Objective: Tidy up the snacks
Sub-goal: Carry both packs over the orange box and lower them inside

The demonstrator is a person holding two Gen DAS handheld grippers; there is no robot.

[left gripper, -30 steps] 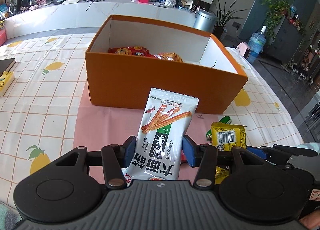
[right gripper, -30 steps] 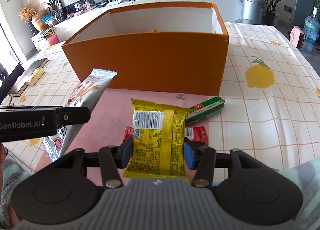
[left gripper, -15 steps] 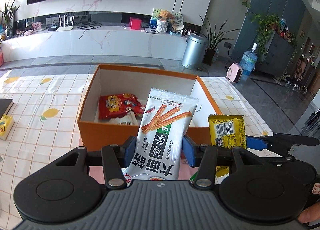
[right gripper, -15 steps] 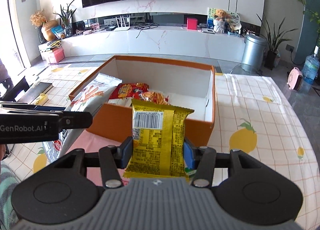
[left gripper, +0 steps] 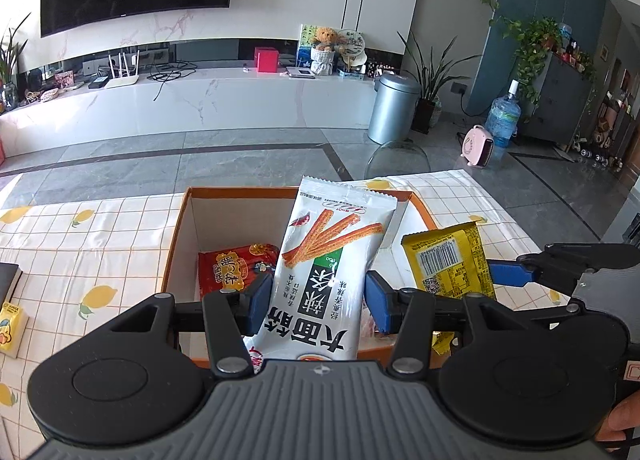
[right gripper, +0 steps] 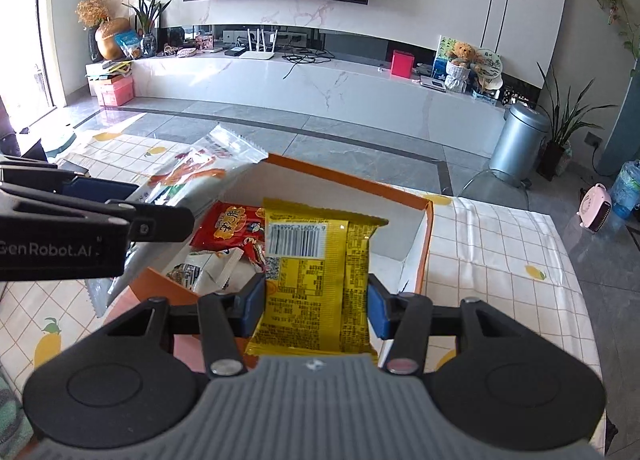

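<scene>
Red crinkly snack packets [right gripper: 234,230] already sit in the open orange cardboard box [left gripper: 178,236]. Left gripper [left gripper: 318,306] clamps a white spicy-strip pouch [left gripper: 324,272] above it, right gripper [right gripper: 316,302] pinches a yellow foil packet [right gripper: 316,276]; both need dropping in.

Left wrist camera looks forward and down along its fingers, close above the orange box [left gripper: 176,236]. Right wrist camera faces likewise from the right side. Both views share the box interior and the TV wall [right gripper: 400,20] beyond.
</scene>
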